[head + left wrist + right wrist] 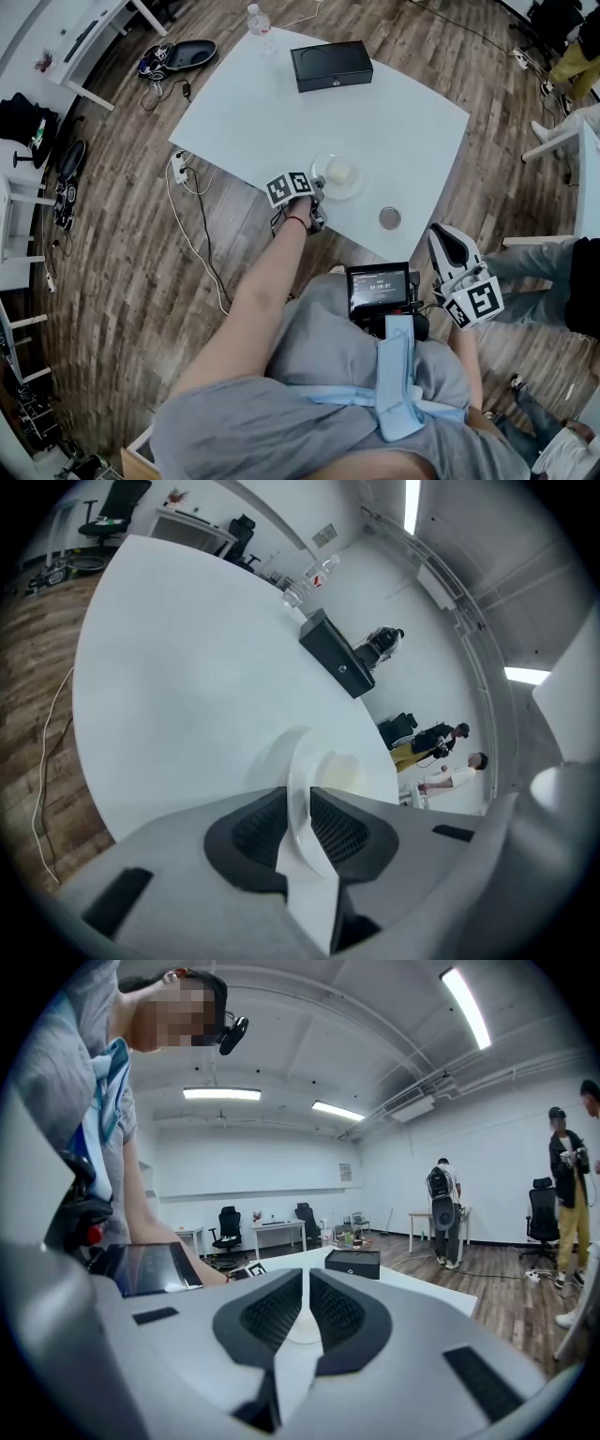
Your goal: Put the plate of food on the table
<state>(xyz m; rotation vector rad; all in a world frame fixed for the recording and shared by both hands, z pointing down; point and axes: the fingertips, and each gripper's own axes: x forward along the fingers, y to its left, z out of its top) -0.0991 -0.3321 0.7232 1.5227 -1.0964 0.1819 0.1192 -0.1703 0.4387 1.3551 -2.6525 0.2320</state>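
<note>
- From the head view I cannot tell whether the plate [339, 176] sits flat on the worktop [394, 122] or hangs just above it. It shows close to the near edge, toward the near right corner.
- The food [340, 171] is only a pale lump. In the left gripper view, most of it is hidden behind the plate's rim, and the jaws cover the rim's near part.
- A small round grey thing [390, 217] lies near that same corner, too small to name.
- The person's left hand is mostly hidden under the marker cube [289, 186]; the right hand is hidden behind its own gripper.
- My left gripper [317, 195] is at the near edge, and its jaws are clamped on the plate's near rim, one pad on each face of it.
- The left arm is stretched straight forward from the shoulder, forearm bare, with a thin red band [296, 221] at the wrist.
- My right gripper [445, 242] is held low beside the body, off the worktop past its near right corner, and points forward. Its jaws are drawn together to a thin slit with nothing between them.
- A black box [331, 66] lies toward the far edge, with a clear bottle [261, 21] at the far corner. Both are well apart from the plate.
- A screen device [380, 289] is strapped at the chest.
</note>
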